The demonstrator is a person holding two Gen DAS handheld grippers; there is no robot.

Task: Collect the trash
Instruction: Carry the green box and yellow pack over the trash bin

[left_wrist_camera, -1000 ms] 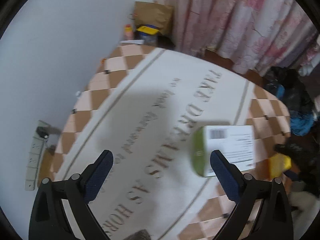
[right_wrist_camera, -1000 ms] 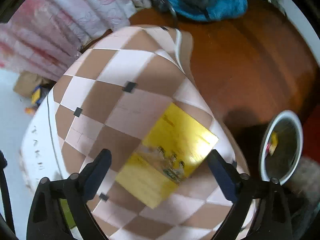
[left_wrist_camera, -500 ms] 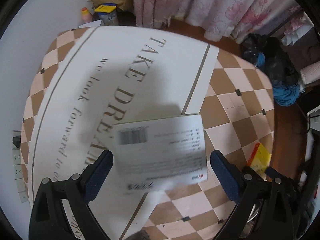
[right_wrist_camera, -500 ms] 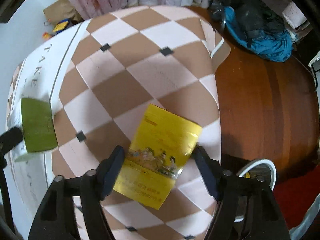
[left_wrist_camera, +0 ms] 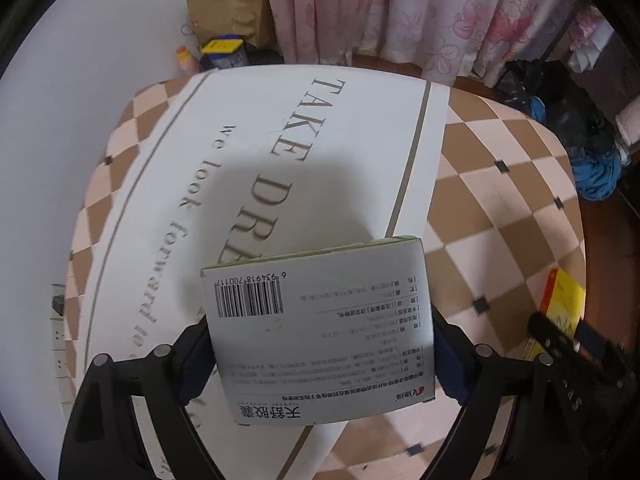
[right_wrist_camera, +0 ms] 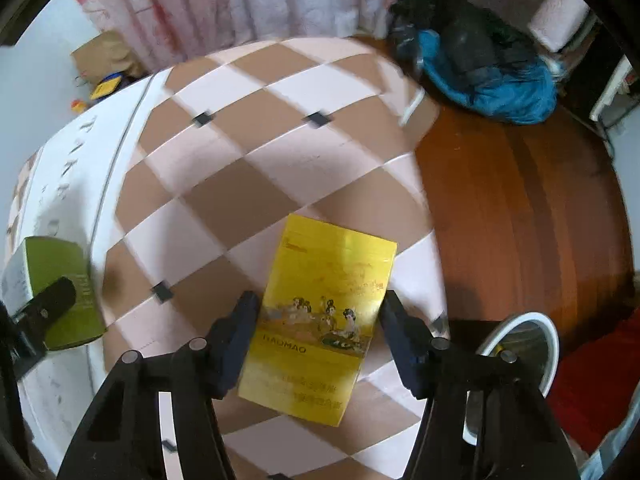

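The left gripper [left_wrist_camera: 320, 354] has its jaws closed against the sides of the white-and-green box [left_wrist_camera: 320, 332], near the middle of the surface [left_wrist_camera: 340, 152]. The right gripper [right_wrist_camera: 318, 334] straddles the yellow box [right_wrist_camera: 320, 316] by the surface's right edge, jaws spread, barely clear of its sides. Close squarely on the long sides, then lift toward the bin [right_wrist_camera: 516, 356] on the floor beside that edge.

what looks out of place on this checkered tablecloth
Two stray cartons lie flat on it: a white and green cardboard medicine box between the left tool's fingers, and a shiny yellow rectangular packet between the right tool's. Nothing looks spilled or damaged.
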